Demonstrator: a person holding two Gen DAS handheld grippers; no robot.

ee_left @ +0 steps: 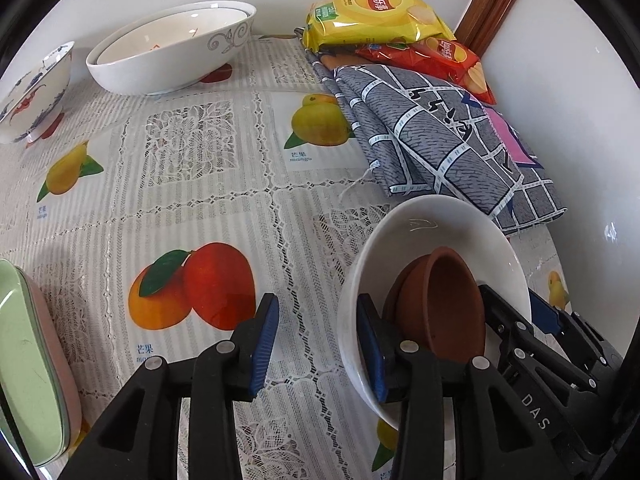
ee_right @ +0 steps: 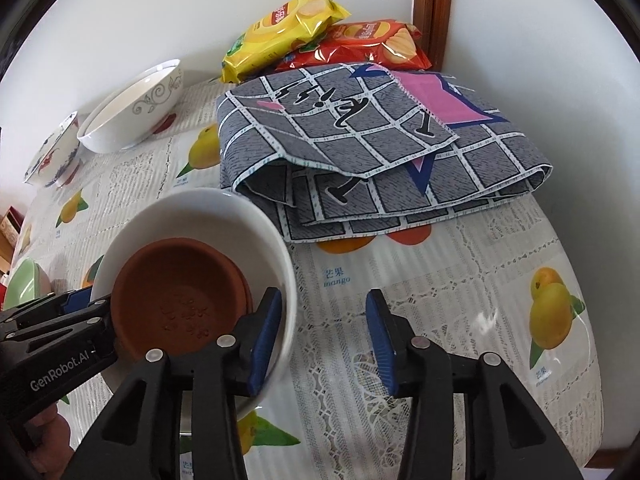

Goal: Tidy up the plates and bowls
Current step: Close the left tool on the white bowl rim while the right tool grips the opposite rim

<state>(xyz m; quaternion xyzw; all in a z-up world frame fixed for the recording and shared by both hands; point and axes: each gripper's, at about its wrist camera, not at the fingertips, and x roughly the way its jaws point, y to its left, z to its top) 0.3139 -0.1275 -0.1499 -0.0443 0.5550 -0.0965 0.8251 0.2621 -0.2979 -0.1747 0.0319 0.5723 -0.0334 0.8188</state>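
Nearest, at about 5 o'clock in the left wrist view, a white bowl (ee_left: pixel 436 236) rests on the counter (ee_left: pixel 208 208) with two small brown clay saucers (ee_left: pixel 440 300) nested inside it. The left gripper (ee_left: pixel 320 344) has its jaws partly open, straddling the bowl's near rim: one pad stands inside the bowl, the other outside, and neither seems to press on it. The right gripper (ee_right: pixel 324 340) sits at the bowl's opposite side, jaws likewise partly open, one pad just beside the outer wall and the other over bare cloth, holding nothing.

So one small stack looks finished. At 8 o'clock, at the frame edge, a green dish (ee_left: pixel 28 364) lies stacked on a pink one. Farther off, at 11 o'clock, a large white bowl with grey scrollwork (ee_left: pixel 172 56) holds a second white bowl, and a blue-and-red painted bowl (ee_left: pixel 32 96) stands alone just to its left. Judging from this, the groups remain well apart and may yet need gathering.

The counter wears a lace-patterned plastic cloth printed with mangoes. At 2 o'clock lies a folded grey checked cloth (ee_left: pixel 440 136); beyond it, yellow and red crisp packets (ee_left: pixel 376 16) lean against a plain white wall, beside a brown wooden door frame (ee_left: pixel 496 4).
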